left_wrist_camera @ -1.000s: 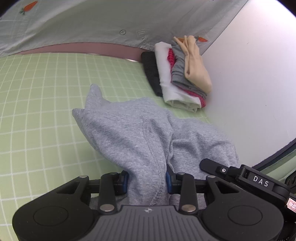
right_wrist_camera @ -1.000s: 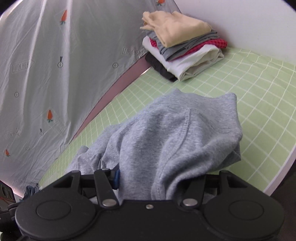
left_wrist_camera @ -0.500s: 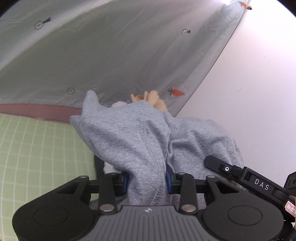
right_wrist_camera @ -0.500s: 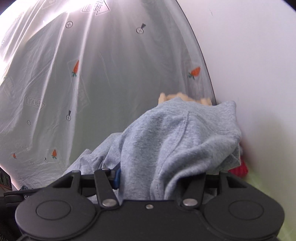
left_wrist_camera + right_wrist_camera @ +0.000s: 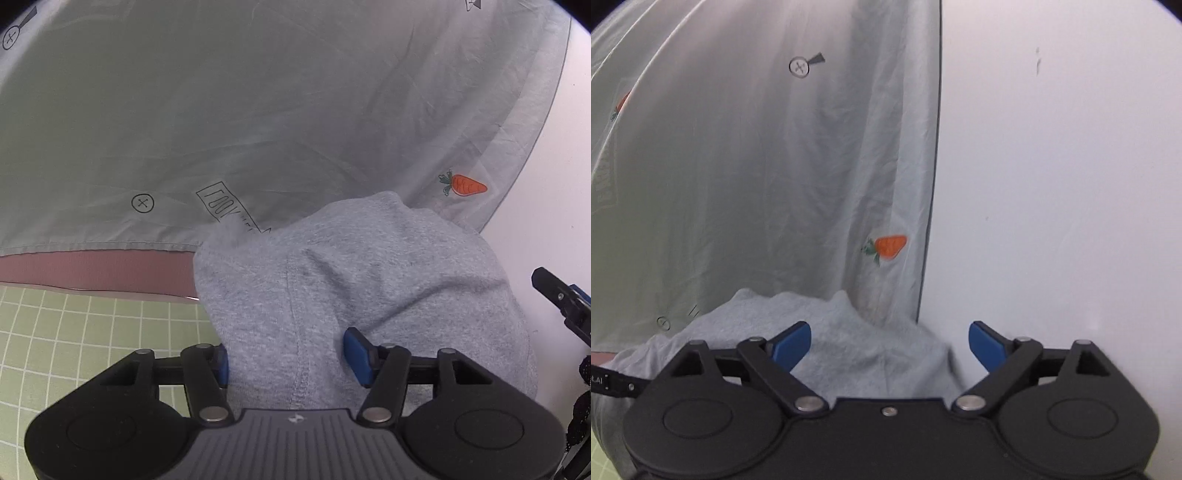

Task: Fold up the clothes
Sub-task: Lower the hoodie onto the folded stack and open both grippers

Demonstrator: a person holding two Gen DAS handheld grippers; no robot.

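Against the back curtain: both my grippers point toward the curtain (image 5: 258, 110) and the white wall (image 5: 1052, 184), at the far edge of the tabletop (image 5: 74, 332).
Garment position: grey folded garment (image 5: 351, 277) lies bunched directly ahead of and between my fingers; what it rests on is hidden by its own bulk.
Left gripper (image 5: 291, 358): fingers have just been opening; cloth fills the gap, the right pad stands clear of it, the left pad is half hidden at the fabric edge. I read it as released.
Right gripper (image 5: 890, 347): fingers have just been opening and now stand spread wide; the garment (image 5: 849, 354) sits low between them, neither pad pressing it.
Key relation: garment runs crosswise between my two grippers, left gripper at one end, right at the other; both equally near.
Garment look: heather-grey jersey, soft and rumpled, one stitched seam running toward the left gripper, several layers thick.
Judgement: placing step about done; next move should be a straight pull back so no pad snags the fold.
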